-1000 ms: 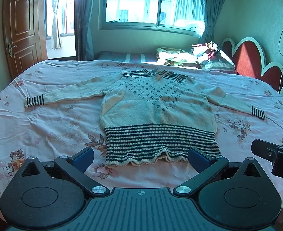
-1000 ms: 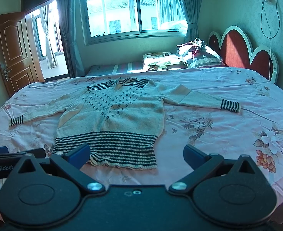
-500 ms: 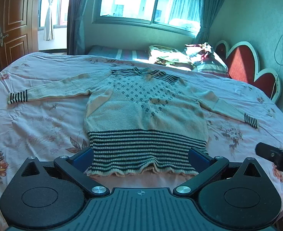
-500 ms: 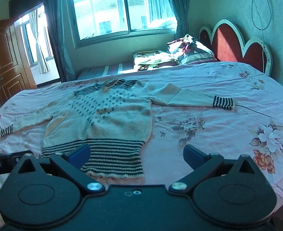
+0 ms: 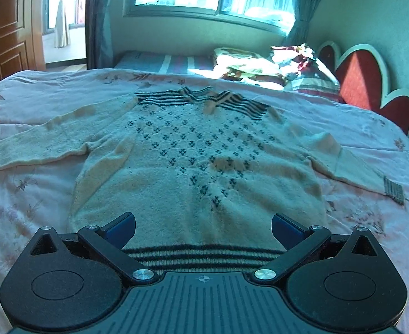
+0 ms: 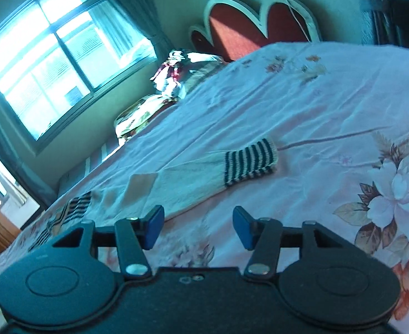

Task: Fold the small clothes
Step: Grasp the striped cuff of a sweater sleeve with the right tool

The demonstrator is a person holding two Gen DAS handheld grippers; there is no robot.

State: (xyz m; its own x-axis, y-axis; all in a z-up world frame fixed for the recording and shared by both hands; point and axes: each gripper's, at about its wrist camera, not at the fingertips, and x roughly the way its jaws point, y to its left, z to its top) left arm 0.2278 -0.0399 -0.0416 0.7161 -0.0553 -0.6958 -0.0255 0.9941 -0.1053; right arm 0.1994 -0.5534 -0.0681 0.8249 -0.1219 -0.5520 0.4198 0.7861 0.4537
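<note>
A cream knit sweater (image 5: 198, 167) with dark striped collar, cuffs and hem lies flat on the pink floral bed, sleeves spread out. My left gripper (image 5: 203, 225) is open and empty, hovering over the sweater's lower body just above the striped hem (image 5: 204, 254). My right gripper (image 6: 198, 226) is open and empty, tilted, close to the sweater's right sleeve (image 6: 182, 183). The sleeve's striped cuff (image 6: 250, 162) lies just beyond the fingers. The right sleeve also shows at the right in the left wrist view (image 5: 354, 169).
The pink floral bedsheet (image 6: 329, 105) surrounds the sweater. Pillows and piled bedding (image 5: 262, 66) lie at the far side under the window. A red heart-shaped headboard (image 5: 368, 83) stands at the right. A wooden door (image 5: 7, 27) is at far left.
My left gripper has moved forward over the sweater's hem. My right gripper has swung right and tilted toward the right sleeve, and its jaws have narrowed somewhat.
</note>
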